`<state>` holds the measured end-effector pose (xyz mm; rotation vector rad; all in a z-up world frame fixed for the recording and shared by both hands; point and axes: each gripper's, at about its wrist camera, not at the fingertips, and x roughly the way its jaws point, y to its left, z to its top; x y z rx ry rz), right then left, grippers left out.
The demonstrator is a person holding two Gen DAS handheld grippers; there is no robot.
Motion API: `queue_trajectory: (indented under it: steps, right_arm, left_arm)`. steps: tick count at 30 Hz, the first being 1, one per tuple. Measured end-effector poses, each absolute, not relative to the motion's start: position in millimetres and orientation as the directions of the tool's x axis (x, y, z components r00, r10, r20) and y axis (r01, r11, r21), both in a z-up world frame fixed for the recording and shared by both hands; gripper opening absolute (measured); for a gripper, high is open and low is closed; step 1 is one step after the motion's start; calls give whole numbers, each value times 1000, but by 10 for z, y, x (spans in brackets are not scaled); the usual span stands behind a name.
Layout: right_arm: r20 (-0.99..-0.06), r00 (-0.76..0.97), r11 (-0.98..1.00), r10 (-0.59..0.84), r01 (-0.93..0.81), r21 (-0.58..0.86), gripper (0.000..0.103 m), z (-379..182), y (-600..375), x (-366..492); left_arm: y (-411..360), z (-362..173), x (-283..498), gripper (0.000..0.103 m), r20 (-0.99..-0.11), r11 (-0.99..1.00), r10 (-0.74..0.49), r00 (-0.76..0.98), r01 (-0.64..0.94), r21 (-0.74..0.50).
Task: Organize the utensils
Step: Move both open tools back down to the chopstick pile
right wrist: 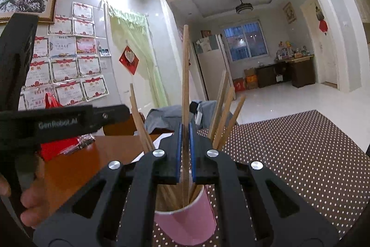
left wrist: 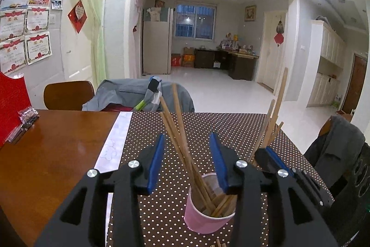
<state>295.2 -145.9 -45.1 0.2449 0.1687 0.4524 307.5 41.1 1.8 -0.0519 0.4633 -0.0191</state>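
Right gripper [right wrist: 185,131] pinches chopstick [right wrist: 185,75], seemingly inside pink cup [right wrist: 187,223]

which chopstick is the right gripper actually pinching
The tall upright chopstick, clamped between the right gripper's blue pads and rising highest. The other chopsticks lean loose in the pink cup.

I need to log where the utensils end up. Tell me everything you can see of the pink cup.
The pink cup is a small, paper-looking cup, pale inside, standing upright on the dotted brown cloth. Several wooden chopsticks lean out of it. The left gripper is open around it; the right gripper pinches one chopstick above its mouth.
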Motion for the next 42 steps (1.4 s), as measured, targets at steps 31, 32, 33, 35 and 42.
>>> queue_trajectory:
  steps: [31,32,33,35,42]
  right_arm:
    - [-169,905,901,391,-339,271,51,-200,-1709,2338]
    - [-168,906,902,388,-336,271,51,-183,-1713,2305]
    - [-168,907,903,386,-334,272,51,-164,-1731,2265]
    - [-166,909,904,382,-331,272,51,-134,-1777,2170]
    - [-170,911,907,375,-322,273,54,-55,-1842,1885]
  left_arm:
    - [343,136,2371,45,-461,998,-54,886,29,-62]
    - [342,139,2335,45,-460,998,-54,886,29,-62]
    - [339,139,2296,46,-460,998,-55,886,30,-62]
    - [322,142,2179,46,-461,998,-58,886,34,-61]
    - [262,122,1849,47,-467,997,-70,881,46,-64]
